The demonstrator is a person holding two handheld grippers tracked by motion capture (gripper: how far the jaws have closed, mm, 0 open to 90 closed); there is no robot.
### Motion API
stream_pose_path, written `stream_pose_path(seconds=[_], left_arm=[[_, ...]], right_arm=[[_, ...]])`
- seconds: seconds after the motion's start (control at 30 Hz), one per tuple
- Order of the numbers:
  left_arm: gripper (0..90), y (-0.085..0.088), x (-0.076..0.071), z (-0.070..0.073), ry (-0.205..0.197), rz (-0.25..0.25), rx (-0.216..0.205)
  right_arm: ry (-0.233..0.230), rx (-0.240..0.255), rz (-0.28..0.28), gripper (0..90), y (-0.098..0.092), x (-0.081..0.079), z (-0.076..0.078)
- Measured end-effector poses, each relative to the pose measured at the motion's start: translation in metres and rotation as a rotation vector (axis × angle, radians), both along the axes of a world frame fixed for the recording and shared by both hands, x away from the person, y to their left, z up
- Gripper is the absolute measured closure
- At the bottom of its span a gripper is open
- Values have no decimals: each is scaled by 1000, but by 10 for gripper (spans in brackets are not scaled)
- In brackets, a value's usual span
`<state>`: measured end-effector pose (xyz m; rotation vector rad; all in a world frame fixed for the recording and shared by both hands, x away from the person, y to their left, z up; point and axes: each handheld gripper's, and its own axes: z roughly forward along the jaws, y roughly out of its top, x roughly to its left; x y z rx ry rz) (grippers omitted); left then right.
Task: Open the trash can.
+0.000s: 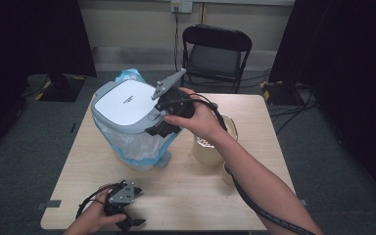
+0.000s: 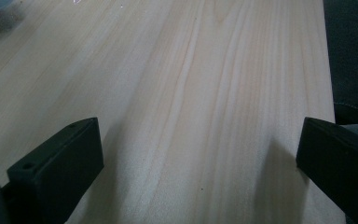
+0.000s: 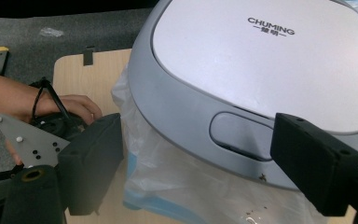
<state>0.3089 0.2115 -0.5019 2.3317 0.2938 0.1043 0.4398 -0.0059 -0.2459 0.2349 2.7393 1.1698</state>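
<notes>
I hold my right gripper [image 1: 160, 128] at the front rim of the bin [image 1: 127, 122], its jaws apart on either side of the lid's push button [image 3: 242, 135]; whether they touch the rim I can't quite tell. The bin stands on the table [image 1: 200, 196]. Nearer me than the bin, my left gripper [image 1: 127, 223] rests, jaws wide apart over bare wood.

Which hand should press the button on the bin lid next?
Probably the right. The right gripper is open right at the lid button of the bin, while the left gripper rests open on the table, away from it.
</notes>
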Motion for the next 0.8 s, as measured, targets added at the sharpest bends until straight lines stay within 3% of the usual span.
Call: stream_pose_path(seconds=[0.23, 0.5, 0.8], left_arm=[[0, 0, 0, 0, 1, 2, -2], [0, 0, 0, 0, 0, 0, 1], [0, 0, 0, 0, 1, 1, 0]], right_arm=[[8, -5, 3, 157, 4, 3, -8], [-4, -13, 5, 144, 7, 2, -8], [12, -21, 8, 146, 5, 2, -9]])
